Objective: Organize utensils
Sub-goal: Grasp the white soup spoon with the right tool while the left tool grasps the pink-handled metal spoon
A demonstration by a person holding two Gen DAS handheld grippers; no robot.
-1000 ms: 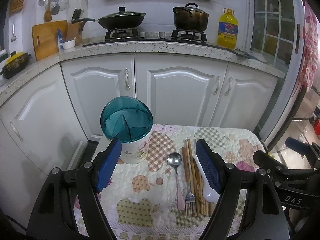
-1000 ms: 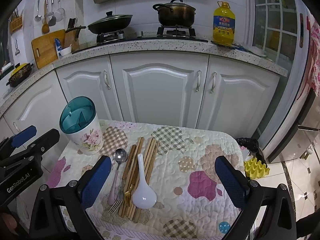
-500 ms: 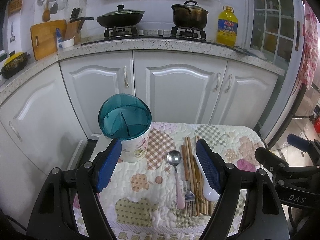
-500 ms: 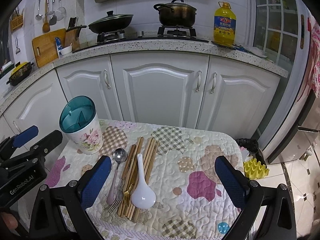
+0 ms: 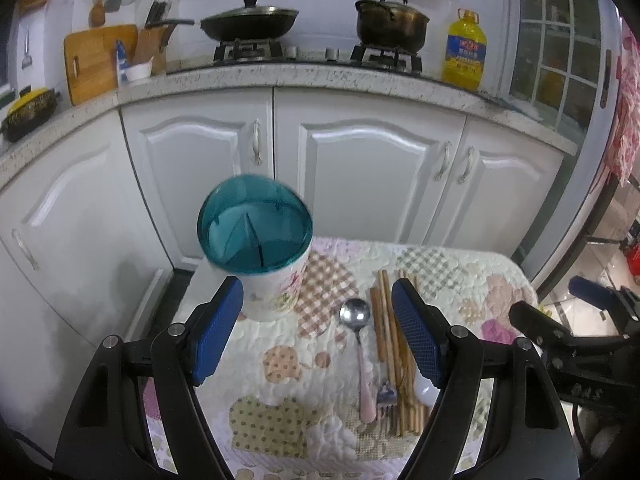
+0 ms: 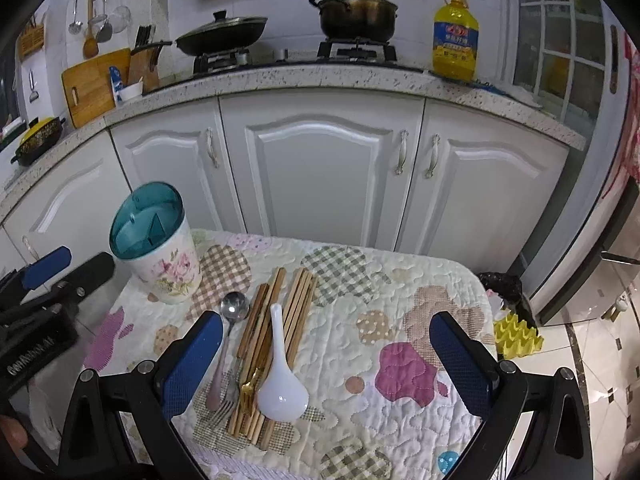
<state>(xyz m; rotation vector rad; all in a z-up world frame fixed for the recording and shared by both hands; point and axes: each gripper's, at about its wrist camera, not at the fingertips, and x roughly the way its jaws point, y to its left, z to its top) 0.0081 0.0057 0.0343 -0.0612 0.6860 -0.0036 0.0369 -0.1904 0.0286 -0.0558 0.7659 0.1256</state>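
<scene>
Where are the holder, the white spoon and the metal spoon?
holder (image 6: 162, 276): right wrist view, floral side wall.
white spoon (image 6: 282, 394): right wrist view, bowl.
metal spoon (image 5: 354, 313): left wrist view, bowl.

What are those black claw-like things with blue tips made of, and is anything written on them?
Each is a hand-held tool: a black, seemingly plastic frame with cut-out arms and silver screws. The left gripper and right gripper both end in two flat fingers faced with blue dimpled pads. White lettering marks the left tool's black body, reversed and hard to read. No sleeves show.
</scene>
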